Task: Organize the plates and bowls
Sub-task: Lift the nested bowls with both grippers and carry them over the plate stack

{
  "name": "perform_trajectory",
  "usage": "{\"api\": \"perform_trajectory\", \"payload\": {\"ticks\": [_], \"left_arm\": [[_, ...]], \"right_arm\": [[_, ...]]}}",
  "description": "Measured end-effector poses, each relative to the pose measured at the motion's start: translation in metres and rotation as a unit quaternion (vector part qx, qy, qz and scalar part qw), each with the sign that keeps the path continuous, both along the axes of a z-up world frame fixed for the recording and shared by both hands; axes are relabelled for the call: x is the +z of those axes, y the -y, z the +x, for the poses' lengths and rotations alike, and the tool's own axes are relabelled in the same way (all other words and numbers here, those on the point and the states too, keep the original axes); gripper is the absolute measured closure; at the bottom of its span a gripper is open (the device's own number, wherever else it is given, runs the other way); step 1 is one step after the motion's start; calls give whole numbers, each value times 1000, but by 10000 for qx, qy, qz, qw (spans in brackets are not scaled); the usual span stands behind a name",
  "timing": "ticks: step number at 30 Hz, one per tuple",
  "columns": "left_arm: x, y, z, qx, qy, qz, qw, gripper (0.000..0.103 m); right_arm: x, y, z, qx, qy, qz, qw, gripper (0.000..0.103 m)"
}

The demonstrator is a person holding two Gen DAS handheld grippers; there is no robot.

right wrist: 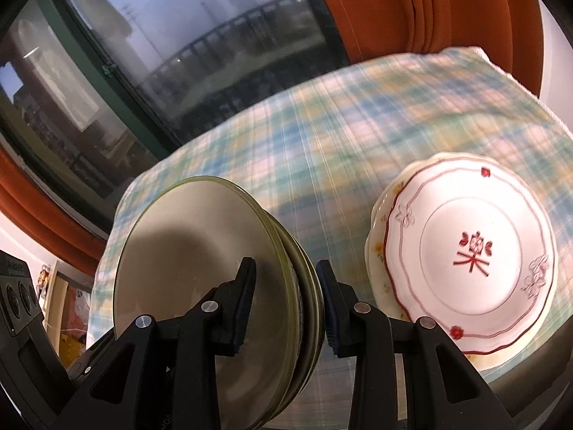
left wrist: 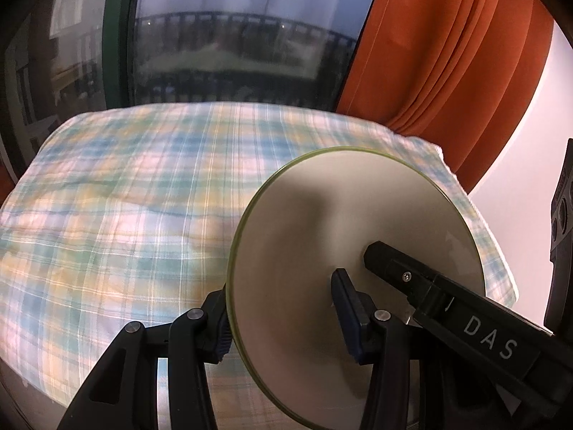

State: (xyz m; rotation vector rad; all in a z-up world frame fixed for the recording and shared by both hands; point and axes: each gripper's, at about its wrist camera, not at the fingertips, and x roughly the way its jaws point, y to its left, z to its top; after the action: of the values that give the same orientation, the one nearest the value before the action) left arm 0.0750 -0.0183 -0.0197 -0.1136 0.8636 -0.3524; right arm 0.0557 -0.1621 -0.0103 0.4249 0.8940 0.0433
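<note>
A stack of olive-rimmed bowls [right wrist: 200, 268] is held on edge above the plaid tablecloth [right wrist: 322, 136]. My right gripper [right wrist: 286, 279] is shut on the stack, one finger inside the top bowl and one against the outer wall. In the left wrist view the same bowl [left wrist: 343, 229] fills the lower right, and my left gripper [left wrist: 283, 304] is shut on its rim, one finger inside and one behind. The right gripper's finger [left wrist: 401, 265] also reaches into it. A white plate with red trim and a red character [right wrist: 469, 251] lies on a floral plate [right wrist: 376, 251] at the right.
The plaid cloth [left wrist: 125, 197] covers the table; its far edge meets a dark window [left wrist: 232, 36] and an orange curtain [left wrist: 447, 53]. A white wall [left wrist: 519, 179] is at the right.
</note>
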Motion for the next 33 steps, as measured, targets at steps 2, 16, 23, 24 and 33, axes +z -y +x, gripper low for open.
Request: {"api": "perform_trajectory", "payload": {"ticks": [2, 16, 23, 24, 33], "left_arm": [[4, 0, -4, 47, 75, -40, 10000, 55], [13, 27, -22, 61, 290, -124, 9995, 55], [17, 53, -24, -37, 347, -110, 9993, 55], [18, 57, -25, -51, 375, -111, 9992, 55], [20, 99, -30, -179, 447, -96, 9988, 55]], "right_arm": [[6, 1, -3, 48, 89, -21, 9999, 65], [22, 21, -21, 144, 405, -180, 9989, 65], [24, 48, -29, 12, 488, -151, 9987, 65], [25, 52, -29, 5, 511, -146, 9986, 65], [30, 92, -40, -103, 708, -167, 9973, 65]]}}
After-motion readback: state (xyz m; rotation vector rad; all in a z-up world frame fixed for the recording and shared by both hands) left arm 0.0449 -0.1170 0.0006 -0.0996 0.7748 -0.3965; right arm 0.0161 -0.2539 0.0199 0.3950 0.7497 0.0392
